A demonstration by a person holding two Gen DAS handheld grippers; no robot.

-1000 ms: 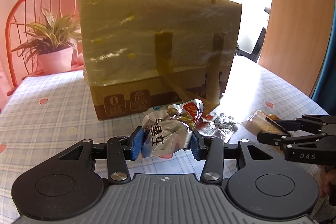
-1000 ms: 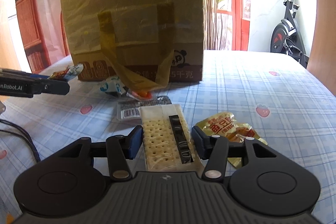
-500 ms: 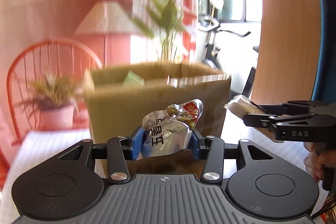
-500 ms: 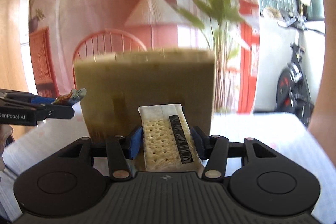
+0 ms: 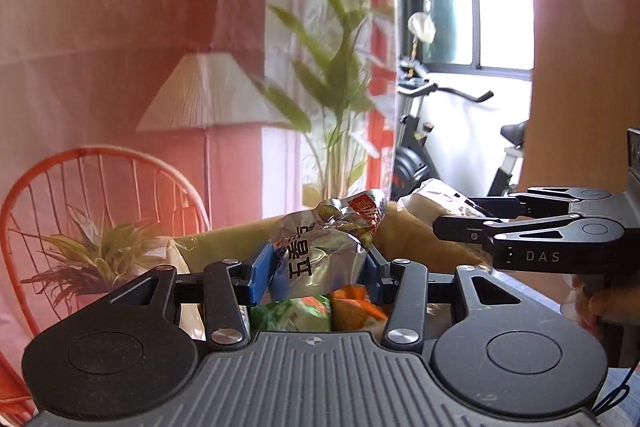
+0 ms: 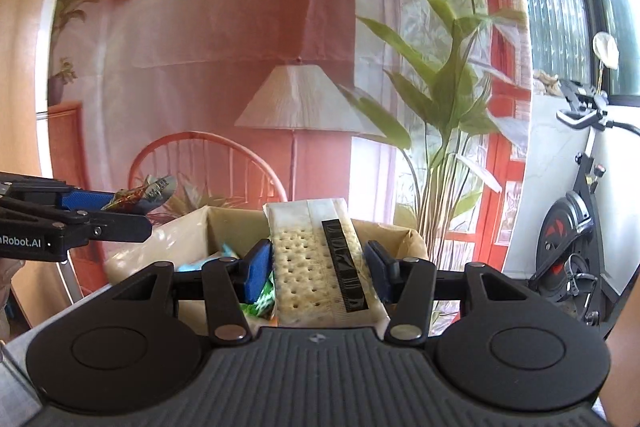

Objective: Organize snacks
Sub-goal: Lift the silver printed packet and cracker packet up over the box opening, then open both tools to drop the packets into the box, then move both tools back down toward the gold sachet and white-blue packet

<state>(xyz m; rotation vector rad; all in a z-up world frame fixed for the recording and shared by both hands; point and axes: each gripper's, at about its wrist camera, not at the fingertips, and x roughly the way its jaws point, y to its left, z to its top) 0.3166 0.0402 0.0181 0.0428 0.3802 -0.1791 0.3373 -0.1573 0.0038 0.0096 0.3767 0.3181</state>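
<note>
your left gripper (image 5: 318, 277) pinches the foil pouch (image 5: 320, 251), your right gripper (image 6: 316, 273) clamps the cracker pack (image 6: 316, 259), both above the box's (image 6: 192, 227) open rim for dropping in.

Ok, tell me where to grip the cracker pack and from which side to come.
Grip the cracker pack across its narrow width near the bottom end, coming from that end along its length. It is long and flat, so its long edges meet the pads squarely, as the right hand-held gripper holds it now over the box.

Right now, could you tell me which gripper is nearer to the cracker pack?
Right. The right gripper holds the cracker pack between its jaws over the box; the left gripper sits alongside, clamping a foil pouch.
</note>
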